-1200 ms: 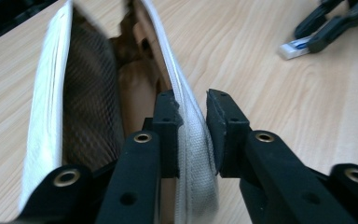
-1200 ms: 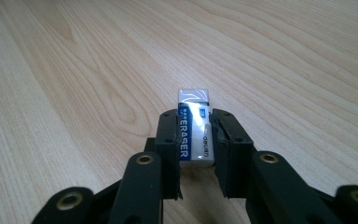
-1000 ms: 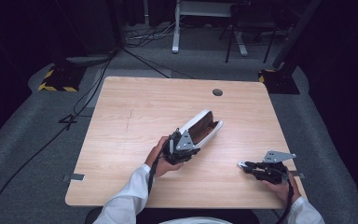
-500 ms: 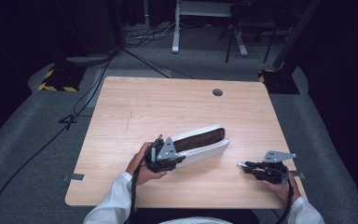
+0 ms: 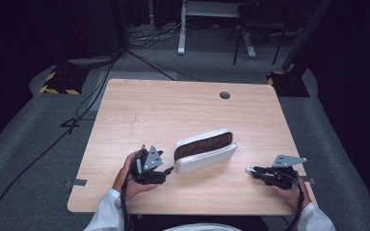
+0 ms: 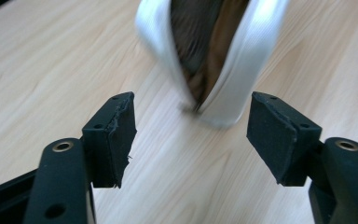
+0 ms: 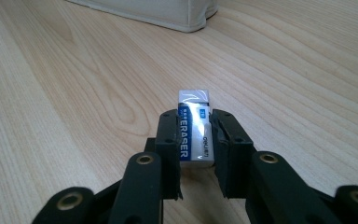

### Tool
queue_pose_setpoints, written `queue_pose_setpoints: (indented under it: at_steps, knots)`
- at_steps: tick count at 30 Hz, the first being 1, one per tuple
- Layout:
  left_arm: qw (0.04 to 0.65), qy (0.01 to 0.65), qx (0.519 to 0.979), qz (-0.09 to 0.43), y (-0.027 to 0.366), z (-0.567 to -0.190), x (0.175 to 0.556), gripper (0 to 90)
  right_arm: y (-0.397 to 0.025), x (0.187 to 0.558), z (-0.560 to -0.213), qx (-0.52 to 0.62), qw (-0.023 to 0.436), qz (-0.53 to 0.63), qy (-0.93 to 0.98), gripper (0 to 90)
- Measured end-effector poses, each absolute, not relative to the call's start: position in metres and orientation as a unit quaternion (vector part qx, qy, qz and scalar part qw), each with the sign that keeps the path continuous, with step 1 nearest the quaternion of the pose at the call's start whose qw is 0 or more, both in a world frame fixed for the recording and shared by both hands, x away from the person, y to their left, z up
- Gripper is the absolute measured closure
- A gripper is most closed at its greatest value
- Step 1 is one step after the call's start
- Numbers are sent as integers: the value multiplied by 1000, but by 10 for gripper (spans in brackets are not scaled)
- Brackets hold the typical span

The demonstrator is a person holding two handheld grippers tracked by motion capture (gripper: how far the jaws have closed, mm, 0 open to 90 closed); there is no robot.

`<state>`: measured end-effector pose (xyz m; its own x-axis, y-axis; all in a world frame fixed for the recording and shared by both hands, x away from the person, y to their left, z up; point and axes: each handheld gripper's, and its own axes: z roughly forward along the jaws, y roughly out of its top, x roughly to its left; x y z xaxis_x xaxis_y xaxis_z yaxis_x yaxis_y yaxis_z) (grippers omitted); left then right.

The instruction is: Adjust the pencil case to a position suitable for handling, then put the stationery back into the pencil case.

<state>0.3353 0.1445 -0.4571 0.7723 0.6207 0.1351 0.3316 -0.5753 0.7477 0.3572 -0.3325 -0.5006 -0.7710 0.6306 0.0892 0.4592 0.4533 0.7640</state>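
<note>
Now we see the pencil case (image 5: 205, 150) lying free on the wooden table (image 5: 173, 106), its brown opening facing up and towards the far edge. Half a second earlier the left claw (image 5: 166, 169) gripped the case's near end; it has since let go and backed off, and it sits just beside that end with its jaws spread wide and nothing between them. In the left claw's own view the case (image 6: 214, 56) lies ahead of the parted pads (image 6: 116, 135), though it is blurred, so we can only suppose the mouth gapes enough to receive something. The right claw (image 5: 250, 170) rests near the table's right front corner, unmoved over the last second, closed firmly on a white eraser (image 7: 195, 128) in a blue sleeve. We judge the case to be placed and the eraser ready to be carried to its opening.
</note>
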Motion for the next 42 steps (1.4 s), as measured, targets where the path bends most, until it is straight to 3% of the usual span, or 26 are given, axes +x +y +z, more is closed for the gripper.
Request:
queue_pose_setpoints:
  at_steps: [8, 14, 22, 42]
  knots:
    - [339, 334, 865, 157, 174, -484, 340, 173, -336, 359, -496, 323, 112, 419, 841, 736]
    - [317, 350, 869, 148, 185, -497, 341, 170, -340, 361, -489, 325, 118, 432, 833, 736]
    - [345, 362, 855, 138, 195, -504, 339, 154, -350, 364, -473, 324, 136, 451, 821, 736]
    - [343, 369, 852, 141, 195, -504, 337, 152, -339, 385, -412, 281, 173, 500, 800, 736]
